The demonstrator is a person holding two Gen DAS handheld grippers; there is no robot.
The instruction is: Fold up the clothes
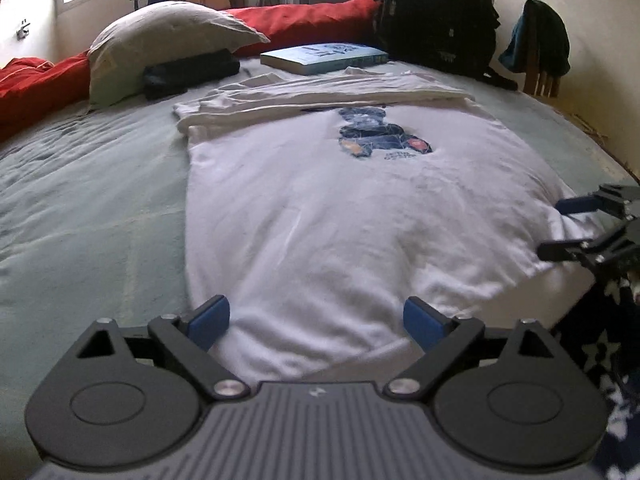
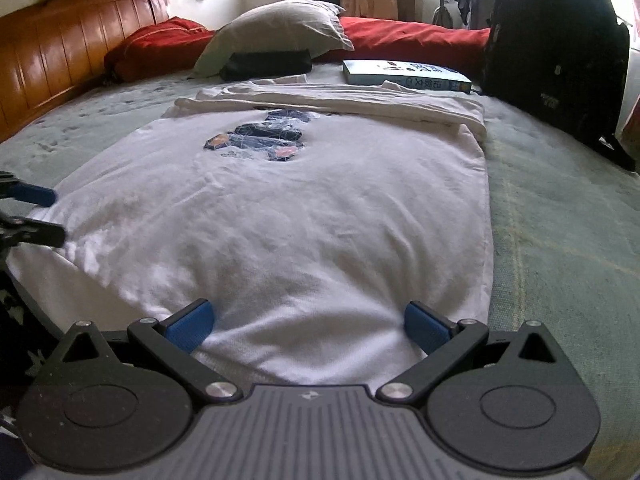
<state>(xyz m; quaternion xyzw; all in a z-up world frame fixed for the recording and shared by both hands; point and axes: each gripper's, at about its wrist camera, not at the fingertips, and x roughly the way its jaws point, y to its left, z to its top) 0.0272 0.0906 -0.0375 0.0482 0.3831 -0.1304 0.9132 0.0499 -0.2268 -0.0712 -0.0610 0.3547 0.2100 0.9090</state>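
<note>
A white T-shirt (image 1: 320, 208) with a dark blue chest print (image 1: 380, 132) lies flat on the bed, its top part and sleeves folded over at the far end. My left gripper (image 1: 318, 316) hovers open over the near hem, with only cloth below the blue pads. In the right wrist view the same T-shirt (image 2: 300, 208) fills the middle, and my right gripper (image 2: 308, 320) stands open over its near hem. Each gripper shows in the other's view at the shirt's side edge: the right gripper (image 1: 560, 226) and the left gripper (image 2: 56, 216), both with jaws apart.
The shirt rests on a pale green sheet (image 1: 92, 200). Beyond it lie a blue book (image 1: 324, 58), a black pouch (image 1: 188, 74), a grey pillow (image 1: 168, 36) and a red blanket (image 1: 312, 20). A black backpack (image 1: 436, 12) stands at the far right, a wooden headboard (image 2: 52, 56) at the left.
</note>
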